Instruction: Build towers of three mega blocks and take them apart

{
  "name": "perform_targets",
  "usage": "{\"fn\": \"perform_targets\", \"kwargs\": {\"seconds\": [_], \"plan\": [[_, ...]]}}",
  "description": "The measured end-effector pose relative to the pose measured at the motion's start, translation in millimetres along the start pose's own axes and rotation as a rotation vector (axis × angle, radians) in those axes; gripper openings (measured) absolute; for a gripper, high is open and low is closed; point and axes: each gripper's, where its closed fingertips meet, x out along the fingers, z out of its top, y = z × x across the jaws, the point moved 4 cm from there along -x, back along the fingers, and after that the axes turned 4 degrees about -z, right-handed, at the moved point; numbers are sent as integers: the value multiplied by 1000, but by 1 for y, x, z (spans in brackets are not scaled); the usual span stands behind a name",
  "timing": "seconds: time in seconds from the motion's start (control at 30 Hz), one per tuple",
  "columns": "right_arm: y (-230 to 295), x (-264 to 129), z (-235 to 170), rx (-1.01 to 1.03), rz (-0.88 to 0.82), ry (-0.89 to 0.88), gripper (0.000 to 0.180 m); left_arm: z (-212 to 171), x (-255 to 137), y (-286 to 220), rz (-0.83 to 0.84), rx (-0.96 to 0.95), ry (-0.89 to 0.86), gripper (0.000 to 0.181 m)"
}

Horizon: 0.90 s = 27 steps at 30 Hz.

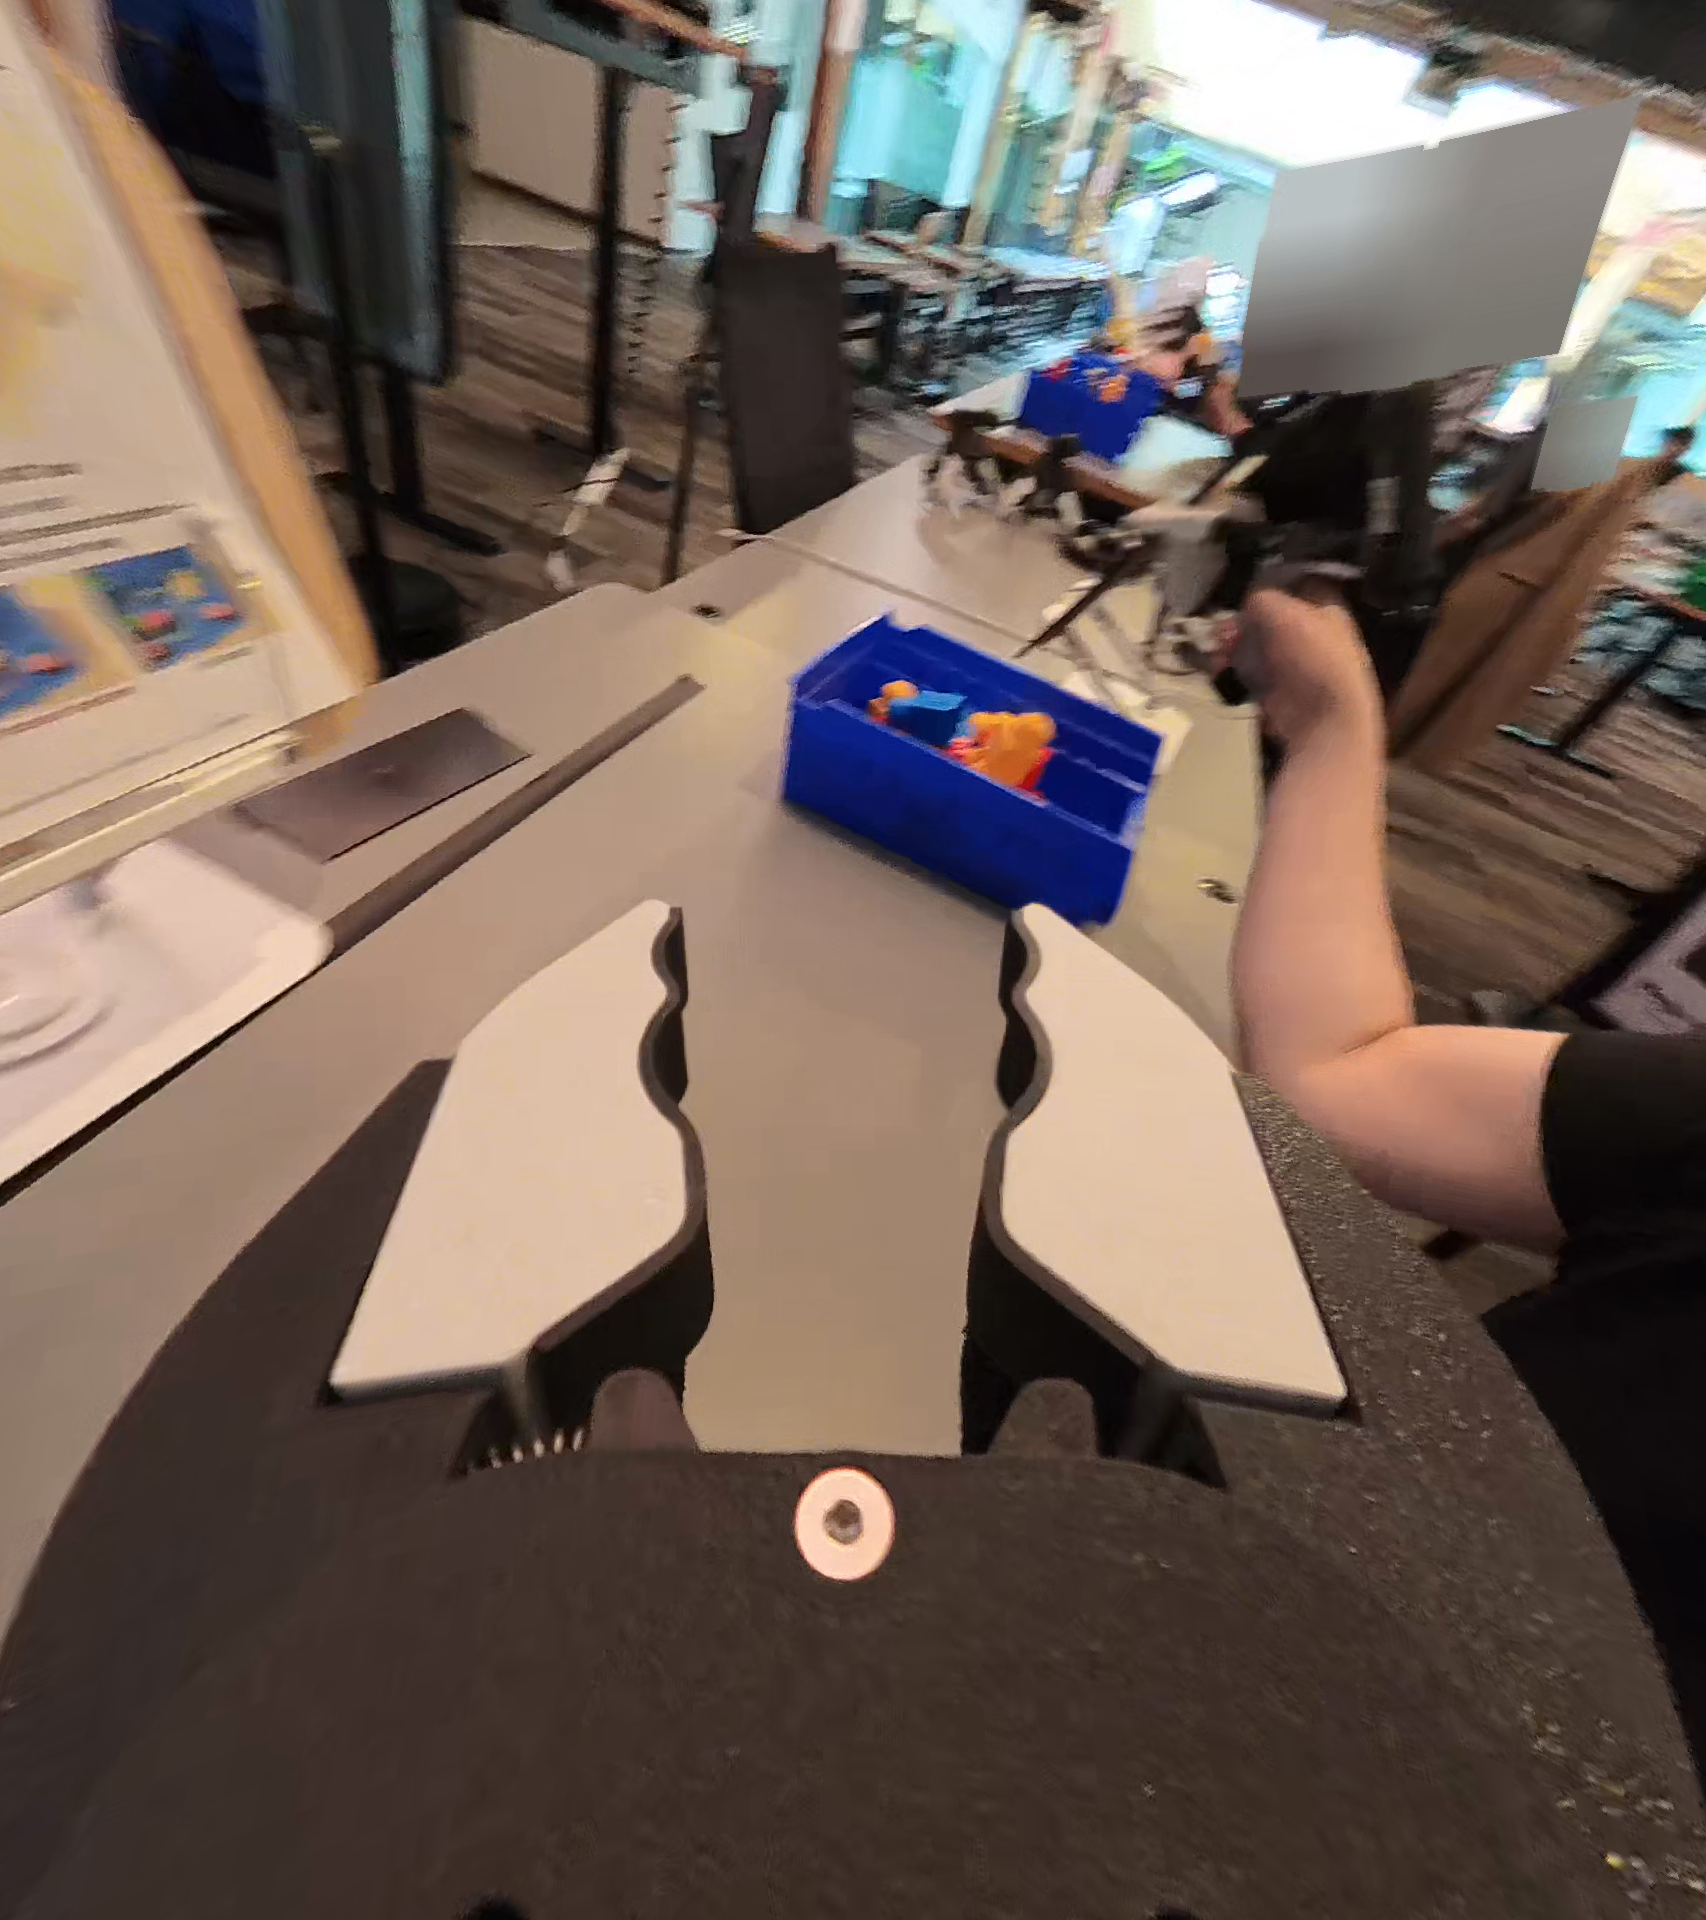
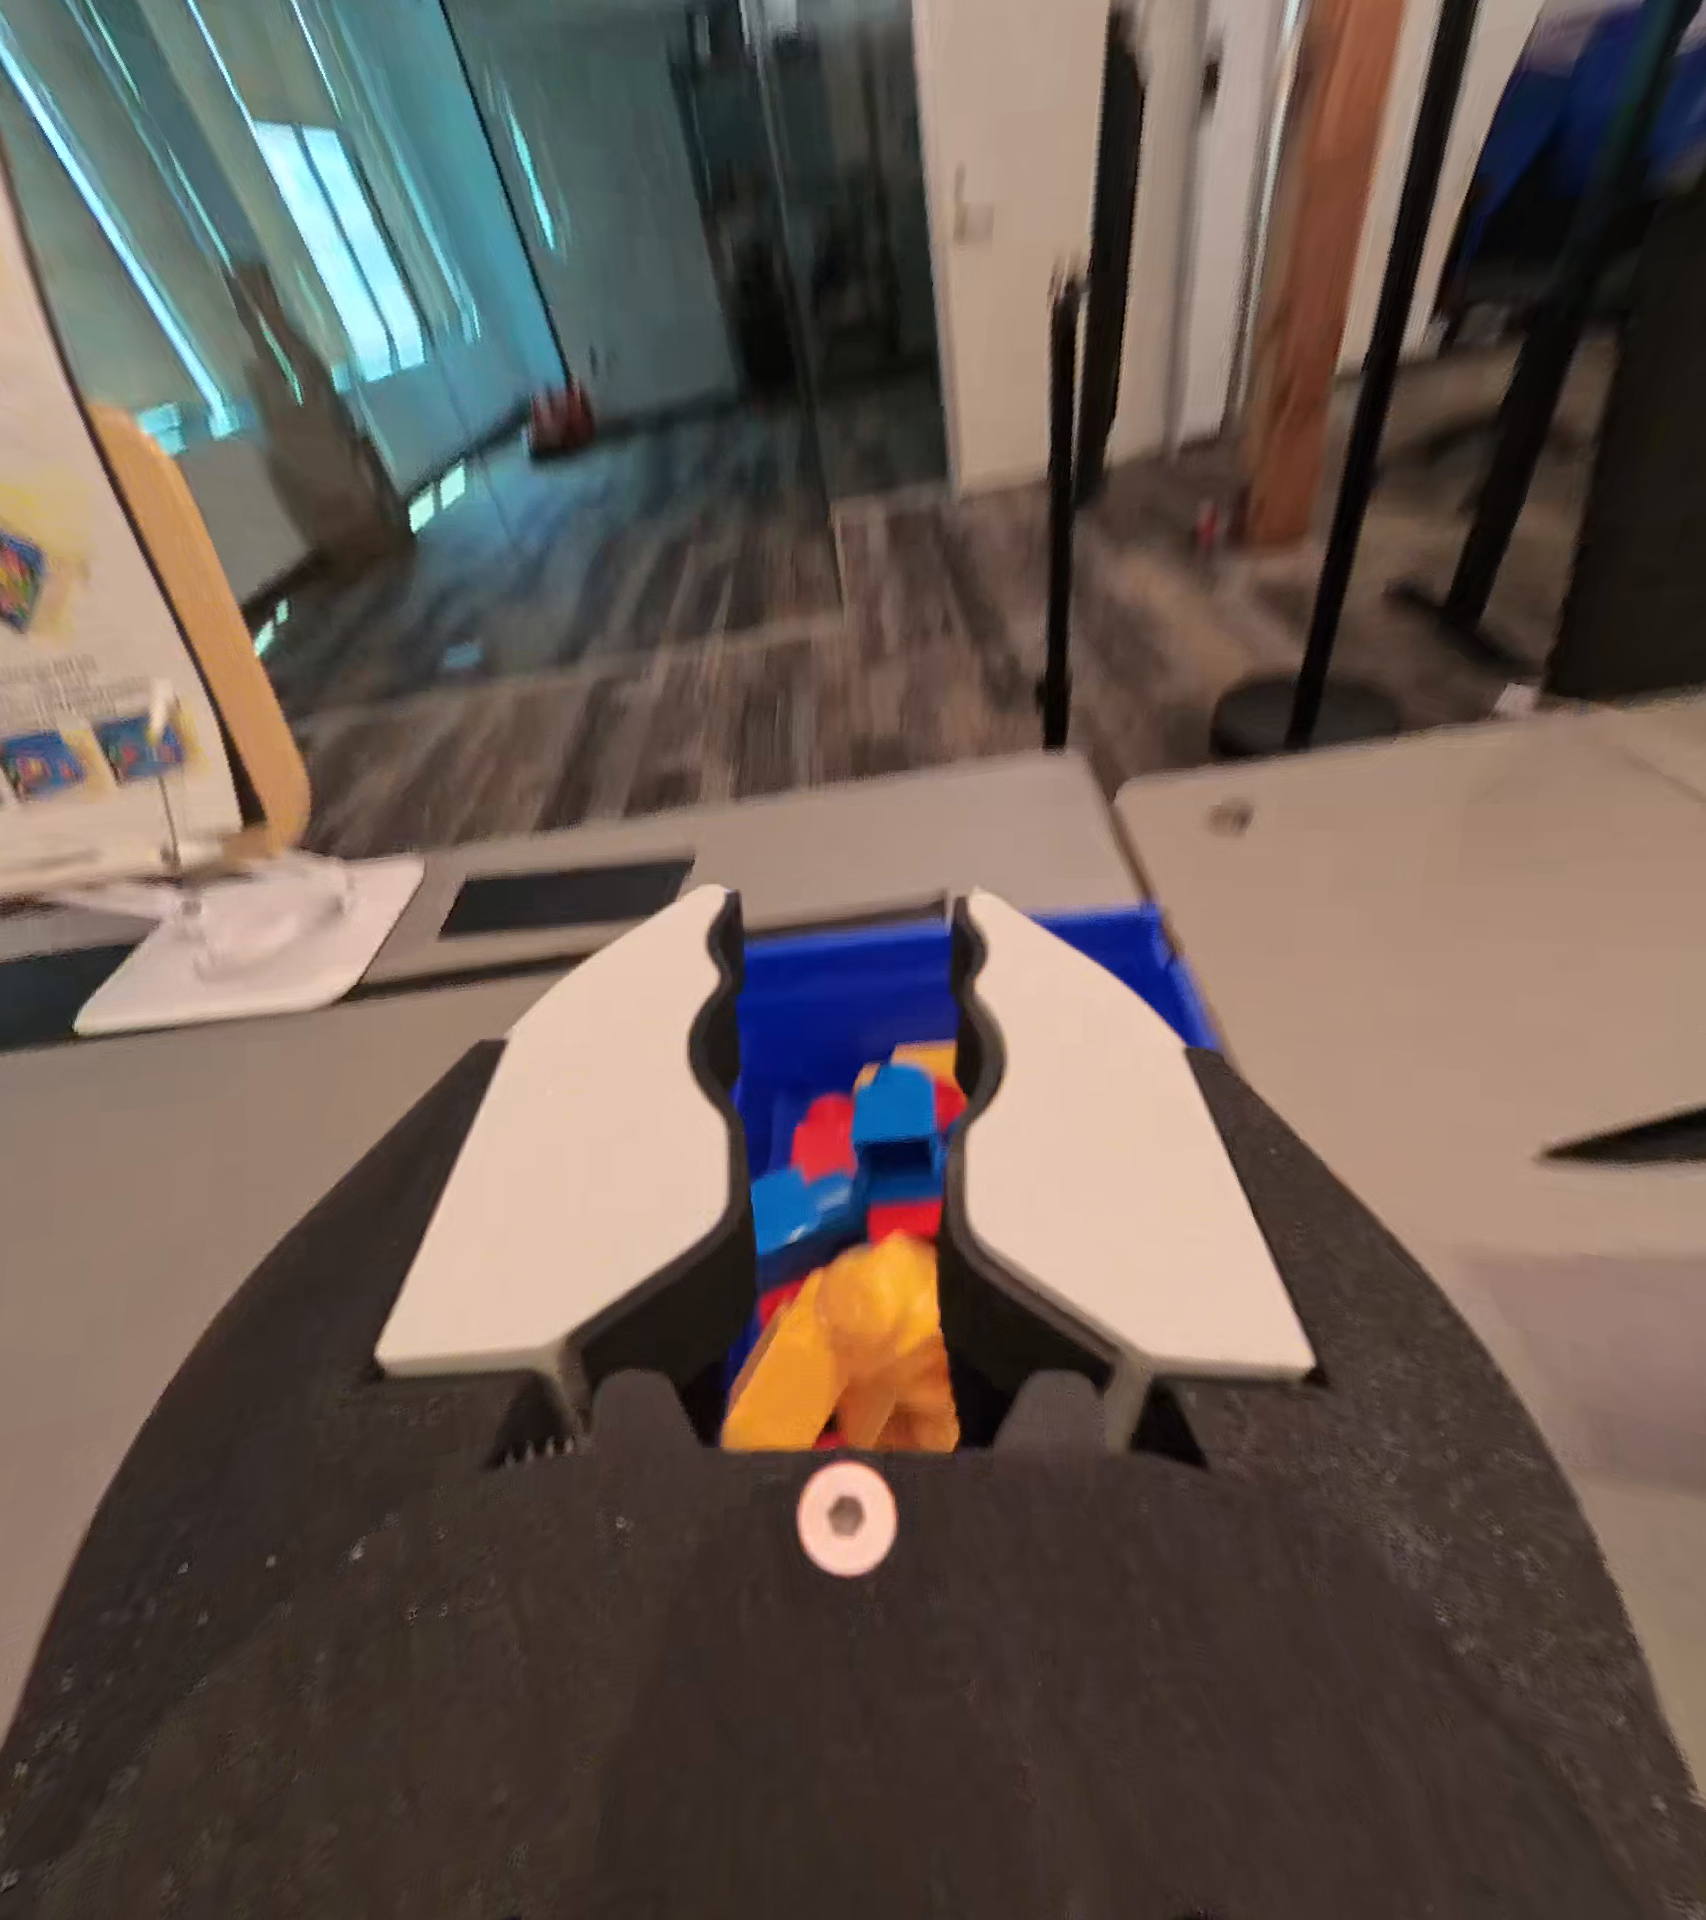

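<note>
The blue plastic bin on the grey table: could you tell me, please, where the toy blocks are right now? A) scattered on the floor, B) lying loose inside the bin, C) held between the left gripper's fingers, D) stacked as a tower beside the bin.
B: the orange, blue and red blocks lie in a loose heap inside the blue plastic bin, and the open left gripper frames only bare grey table.

You're in an open office or lab: grey desks underneath, glass partitions at twelve o'clock, more workbenches at one.
</note>
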Motion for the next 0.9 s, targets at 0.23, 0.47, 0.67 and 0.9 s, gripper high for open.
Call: {"fn": "perform_targets", "kwargs": {"seconds": [0.23,0.47,0.67,0.9], "plan": [[-113,8,-55,-340,-158,611,53,-34,-188,40,658,18,191,63],[-126,31,-119,-208,41,935,56,-58,-339,69,1003,-89,220,63],[-141,39,-173,-340,-89,1216,41,-104,-402,113,1134,-362,472,59],[-130,37,-182,-241,-19,1309,13,-182,-408,163,1127,-612,654,66]]}}
